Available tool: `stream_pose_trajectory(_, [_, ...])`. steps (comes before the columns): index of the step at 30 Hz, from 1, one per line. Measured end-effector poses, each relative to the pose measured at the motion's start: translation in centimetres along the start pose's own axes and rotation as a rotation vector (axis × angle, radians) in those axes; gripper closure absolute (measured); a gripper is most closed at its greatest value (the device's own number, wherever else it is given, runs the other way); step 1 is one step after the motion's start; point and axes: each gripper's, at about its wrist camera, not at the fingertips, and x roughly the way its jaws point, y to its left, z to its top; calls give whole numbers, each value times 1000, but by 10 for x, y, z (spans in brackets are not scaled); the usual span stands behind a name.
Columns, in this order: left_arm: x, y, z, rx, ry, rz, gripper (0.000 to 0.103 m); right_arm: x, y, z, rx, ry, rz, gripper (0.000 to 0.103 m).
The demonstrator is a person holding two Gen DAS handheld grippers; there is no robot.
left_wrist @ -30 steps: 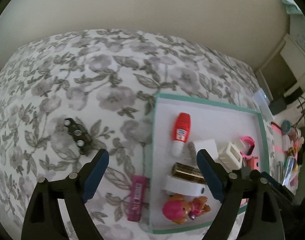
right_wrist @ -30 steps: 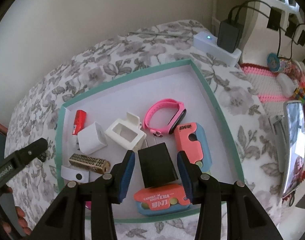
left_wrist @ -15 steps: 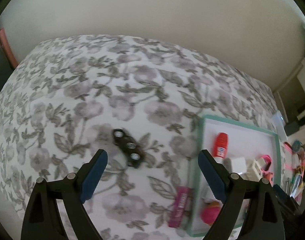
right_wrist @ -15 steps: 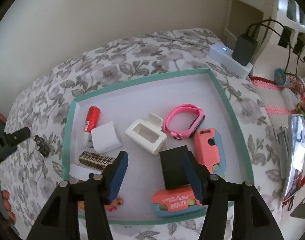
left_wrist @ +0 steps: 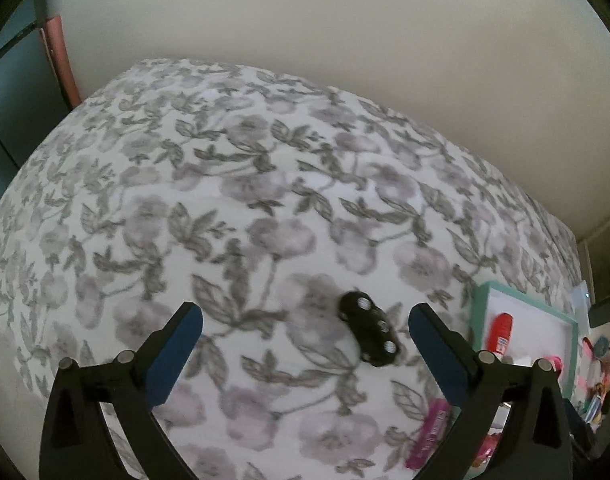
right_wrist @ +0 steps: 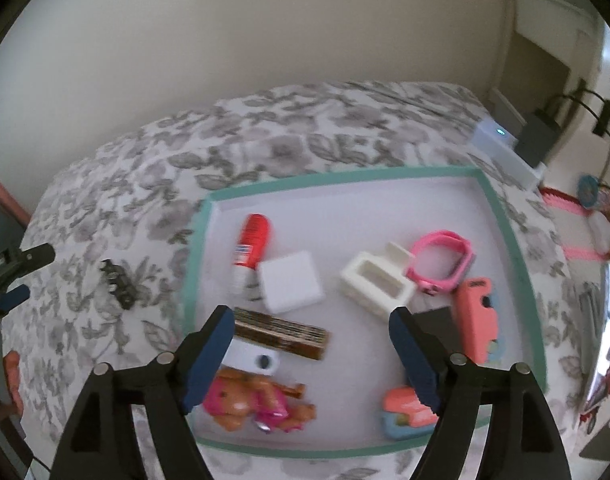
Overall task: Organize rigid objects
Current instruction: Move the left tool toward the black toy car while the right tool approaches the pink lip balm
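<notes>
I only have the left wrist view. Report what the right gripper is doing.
Observer: The right gripper hangs over the tray, jaws opening, gripping nothing.
Operator: Name what lies loose nearest it.
Observer: A black charger, flat on the tray floor, partly hidden behind one finger.
Operator: Tell me what is next to that.
Observer: A coral cutter lies beside the charger, toward the tray's right rim.
</notes>
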Motion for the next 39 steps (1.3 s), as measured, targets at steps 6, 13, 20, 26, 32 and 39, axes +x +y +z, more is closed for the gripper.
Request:
stream_pose_trajectory(6, [-2,12,7,20,-10,22,0,0,37,0,-67,-17,49,19])
stream_pose_trajectory(13, [14,17,6,75,57,26,0,11,81,-6,-157,5,70,18])
stream_pose_trajectory(20, [29,25,6,56,128,-17,0,27,107,-13,-203,44,103,19])
stream_pose_trajectory(26, [38,24,6,61,160,-33,0,37,119,-15,-229,76,114,31])
stream_pose_trajectory(32, [49,10,0,114,202,-56,0,46,123,-19,-236,123,114,54])
stream_pose_trajectory(39, [50,3,-2,158,209,-68,0,55,129,-27,-273,189,82,69])
